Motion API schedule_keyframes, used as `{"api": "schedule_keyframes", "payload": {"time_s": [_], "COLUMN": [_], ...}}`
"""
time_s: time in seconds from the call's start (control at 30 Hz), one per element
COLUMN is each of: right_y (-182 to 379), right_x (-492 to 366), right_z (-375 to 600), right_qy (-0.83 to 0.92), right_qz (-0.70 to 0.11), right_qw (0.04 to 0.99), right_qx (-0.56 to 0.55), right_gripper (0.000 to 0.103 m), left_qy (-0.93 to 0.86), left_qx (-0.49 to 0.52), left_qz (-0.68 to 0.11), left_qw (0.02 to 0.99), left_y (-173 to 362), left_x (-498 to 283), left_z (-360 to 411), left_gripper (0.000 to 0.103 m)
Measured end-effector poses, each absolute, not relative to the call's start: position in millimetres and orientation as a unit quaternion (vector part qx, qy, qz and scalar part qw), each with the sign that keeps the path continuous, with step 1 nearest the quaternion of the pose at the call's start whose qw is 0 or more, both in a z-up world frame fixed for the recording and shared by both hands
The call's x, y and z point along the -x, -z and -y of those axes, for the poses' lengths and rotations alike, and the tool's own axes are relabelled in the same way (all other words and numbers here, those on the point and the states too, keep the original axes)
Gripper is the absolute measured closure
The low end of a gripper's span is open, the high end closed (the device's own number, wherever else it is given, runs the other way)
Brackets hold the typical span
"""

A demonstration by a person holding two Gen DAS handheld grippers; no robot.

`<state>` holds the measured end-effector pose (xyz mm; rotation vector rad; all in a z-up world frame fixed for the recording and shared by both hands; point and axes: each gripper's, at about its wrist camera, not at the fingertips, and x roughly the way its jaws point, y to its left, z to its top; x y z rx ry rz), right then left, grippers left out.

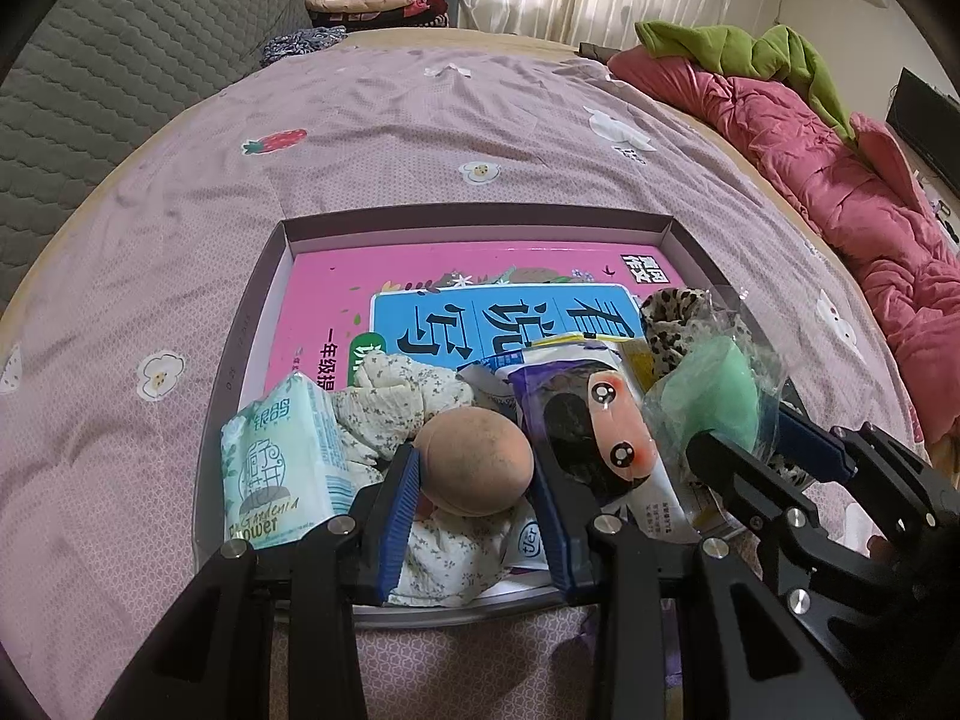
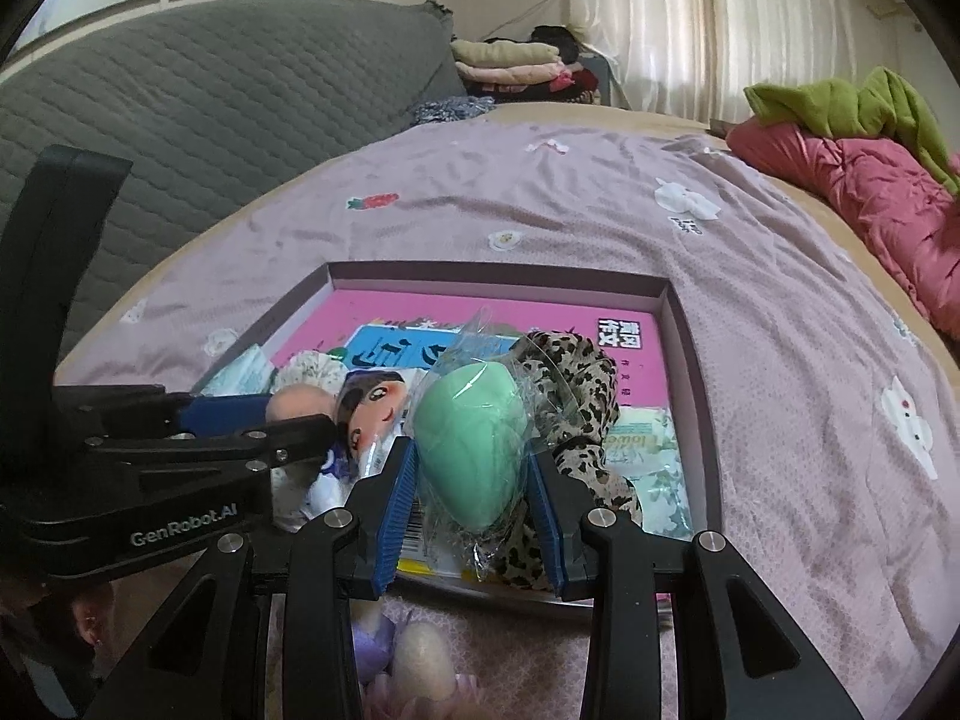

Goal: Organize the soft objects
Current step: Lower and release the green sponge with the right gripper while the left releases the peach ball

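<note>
Two tongs each grip a sponge over the box (image 1: 273, 300): left tongs (image 1: 474, 501) the tan sponge (image 1: 474, 462), right tongs (image 2: 474, 516) the bagged green sponge (image 2: 471, 450); lower gently, then release into gaps.

Peach egg-shaped sponge (image 1: 474, 461) lower centre, clamped; green sponge in clear wrap (image 2: 469, 444) centre, upright, clamped; both over box (image 1: 264, 324).

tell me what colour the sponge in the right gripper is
Mint green, inside clear plastic wrap; the sponge shows best in the right wrist view.
</note>
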<state>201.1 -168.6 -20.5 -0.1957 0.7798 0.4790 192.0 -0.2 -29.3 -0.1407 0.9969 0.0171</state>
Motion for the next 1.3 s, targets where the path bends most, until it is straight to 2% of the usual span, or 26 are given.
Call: {"api": "schedule_keyframes", "payload": {"time_s": [0.37, 0.63, 0.83, 1.03, 1.3], "right_y": [21.0, 11.1, 1.0, -11.7, -25.6], "right_x": [-203.6, -200.2, -194.1, -185.5, -172.2], "right_z": [168.4, 174.7, 182.4, 192.2, 200.2], "right_qy": [-0.223, -0.23, -0.226, -0.225, -0.214], "right_qz": [-0.379, -0.369, -0.352, -0.333, -0.316], "right_qw": [0.893, 0.897, 0.906, 0.914, 0.922], "right_qx": [0.095, 0.073, 0.066, 0.056, 0.063], "right_gripper": [0.063, 0.046, 0.046, 0.044, 0.042], "left_qy": [-0.008, -0.007, -0.005, -0.002, -0.006], "left_qx": [0.067, 0.062, 0.066, 0.067, 0.07], "left_qz": [-0.477, -0.478, -0.478, -0.474, -0.461], "left_qw": [0.876, 0.876, 0.876, 0.878, 0.884], "left_y": [29.7, 28.2, 25.6, 19.5, 5.7], "left_x": [-191.8, -190.1, -187.9, -182.9, -173.7], "left_z": [0.8, 2.0, 0.7, 1.8, 1.0], "left_gripper": [0.065, 0.064, 0.063, 0.053, 0.053]}}
